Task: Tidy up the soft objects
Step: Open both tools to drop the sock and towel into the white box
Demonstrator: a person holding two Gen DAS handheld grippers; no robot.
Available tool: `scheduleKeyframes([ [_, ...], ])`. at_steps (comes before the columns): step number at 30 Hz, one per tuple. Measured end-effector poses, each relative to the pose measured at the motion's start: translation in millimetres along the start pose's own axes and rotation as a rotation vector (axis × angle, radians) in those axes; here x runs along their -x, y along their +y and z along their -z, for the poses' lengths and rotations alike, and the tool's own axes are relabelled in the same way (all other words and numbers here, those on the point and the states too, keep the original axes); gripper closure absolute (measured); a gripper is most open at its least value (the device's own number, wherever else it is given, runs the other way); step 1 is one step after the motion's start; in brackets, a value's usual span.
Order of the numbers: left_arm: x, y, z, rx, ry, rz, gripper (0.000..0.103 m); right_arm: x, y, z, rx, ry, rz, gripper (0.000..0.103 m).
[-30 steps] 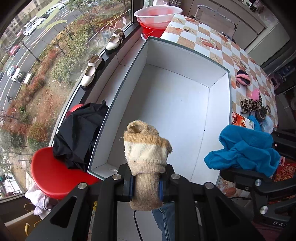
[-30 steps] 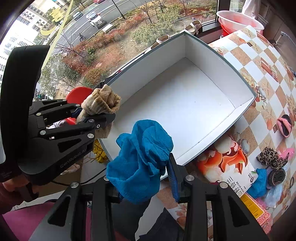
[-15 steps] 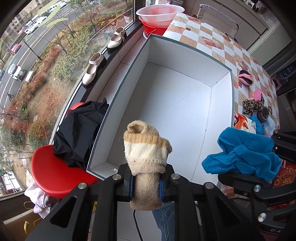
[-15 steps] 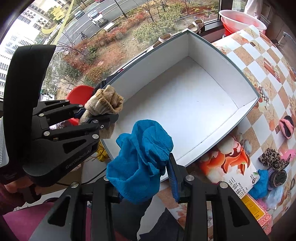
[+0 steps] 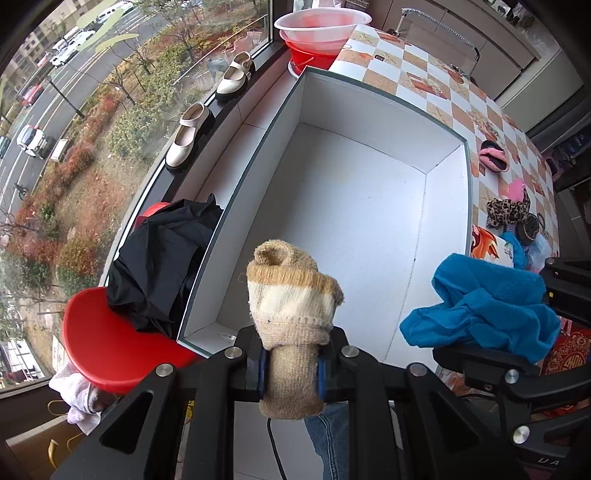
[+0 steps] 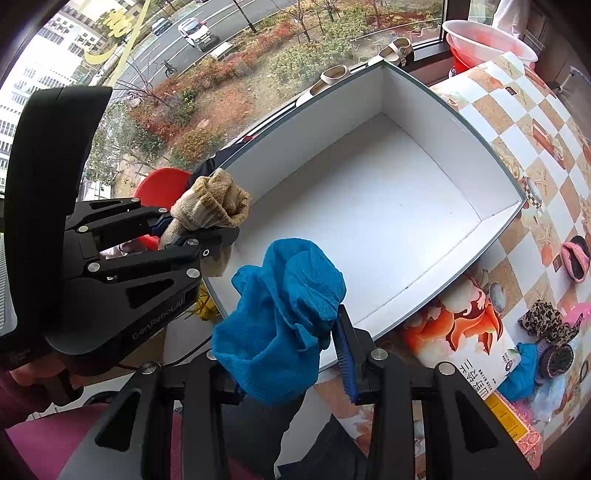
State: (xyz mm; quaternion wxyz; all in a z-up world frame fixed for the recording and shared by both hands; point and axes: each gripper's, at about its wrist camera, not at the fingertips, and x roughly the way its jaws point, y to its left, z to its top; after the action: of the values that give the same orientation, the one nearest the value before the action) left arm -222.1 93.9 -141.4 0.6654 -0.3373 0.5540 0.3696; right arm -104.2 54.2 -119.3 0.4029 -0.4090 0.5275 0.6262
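While both soft items hang above the near end of the large white open cardboard box, neither rests inside it. A rolled beige and cream knitted sock is clamped between the blue pads of the left gripper, its cuffed end standing up past the fingertips. Just to its right, a crumpled bright blue cloth is pinched in the right gripper, bunched over the left finger and spilling above the jaws, which stand a little apart around the fabric. Seen from the right wrist, the left gripper sits beside the box's near corner, a hand wrapped round its handle.

Beyond the box, on the orange and white checked tablecloth, lie a pink slipper-like piece, a leopard-print scrunchie and other small soft things. Left of the box, black fabric is heaped on a red plastic stool. Two cream shoes stand on the window ledge, and stacked plastic basins sit at the table's far end.
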Motion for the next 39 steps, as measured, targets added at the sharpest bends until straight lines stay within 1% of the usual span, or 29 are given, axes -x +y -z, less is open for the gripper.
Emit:
scheduleKeyframes([
  [4,-0.1,-1.1,1.2,-0.009,-0.008,0.000,0.080,0.1,-0.1,-0.4,-0.001,0.001,-0.002,0.064],
  [6,1.9,-2.3,2.3,-0.014,-0.025,-0.008,0.075,0.0,-0.6,-0.3,-0.002,0.001,-0.005,0.064],
  [7,3.1,-2.7,2.7,-0.017,-0.032,-0.015,0.066,0.3,-1.0,-0.6,-0.004,-0.001,-0.005,0.064],
  [8,4.1,-3.2,2.9,-0.019,-0.039,-0.023,0.052,1.0,-1.1,-0.4,-0.004,-0.004,-0.006,0.064],
  [9,5.2,-3.4,3.0,-0.022,-0.045,-0.031,0.044,2.0,-1.3,-0.1,-0.007,-0.008,-0.010,0.062],
  [10,6.5,-3.9,3.0,-0.026,-0.052,-0.033,0.033,2.8,-1.7,-0.1,-0.010,-0.012,-0.014,0.056],
  [11,8.2,-3.6,3.0,-0.026,-0.063,-0.041,0.027,3.5,-2.1,-0.1,-0.015,-0.014,-0.011,0.055],
  [13,10.5,-1.6,1.9,-0.022,-0.073,-0.044,0.022,3.9,-4.5,0.0,-0.030,-0.014,-0.003,0.052],
  [14,10.3,-0.5,0.7,-0.018,-0.070,-0.045,0.022,4.1,-6.3,-0.1,-0.041,-0.014,-0.003,0.049],
  [16,8.4,3.0,-1.0,-0.002,-0.054,-0.044,0.020,4.7,-10.4,0.0,-0.063,-0.016,0.040,0.024],
  [18,6.3,7.0,-1.9,0.017,-0.036,-0.024,0.015,8.0,-16.3,0.0,-0.094,-0.032,0.055,0.017],
  [20,6.0,8.5,-1.2,0.029,-0.026,0.007,0.011,13.9,-21.1,0.0,-0.127,-0.057,0.050,0.017],
  [21,6.8,7.9,-0.6,0.032,-0.026,0.017,0.011,16.2,-21.8,0.5,-0.137,-0.065,0.058,0.012],
  [22,8.0,8.0,-0.3,0.035,-0.029,0.029,0.008,16.9,-23.2,0.9,-0.146,-0.066,0.091,0.000],
  [23,9.1,7.6,-0.4,0.035,-0.029,0.048,0.001,18.0,-26.0,1.0,-0.154,-0.069,0.119,0.000],
  [26,12.4,5.5,-1.1,0.046,-0.034,0.087,0.000,21.5,-33.8,4.5,-0.195,-0.080,0.084,0.000],
  [34,15.3,-0.3,-5.7,0.044,-0.024,0.098,0.000,27.6,-41.8,6.9,-0.218,-0.101,0.085,0.000],
  [39,19.3,-8.5,-11.8,0.023,-0.026,0.092,0.000,34.4,-49.2,10.0,-0.250,-0.119,0.084,0.000],
])
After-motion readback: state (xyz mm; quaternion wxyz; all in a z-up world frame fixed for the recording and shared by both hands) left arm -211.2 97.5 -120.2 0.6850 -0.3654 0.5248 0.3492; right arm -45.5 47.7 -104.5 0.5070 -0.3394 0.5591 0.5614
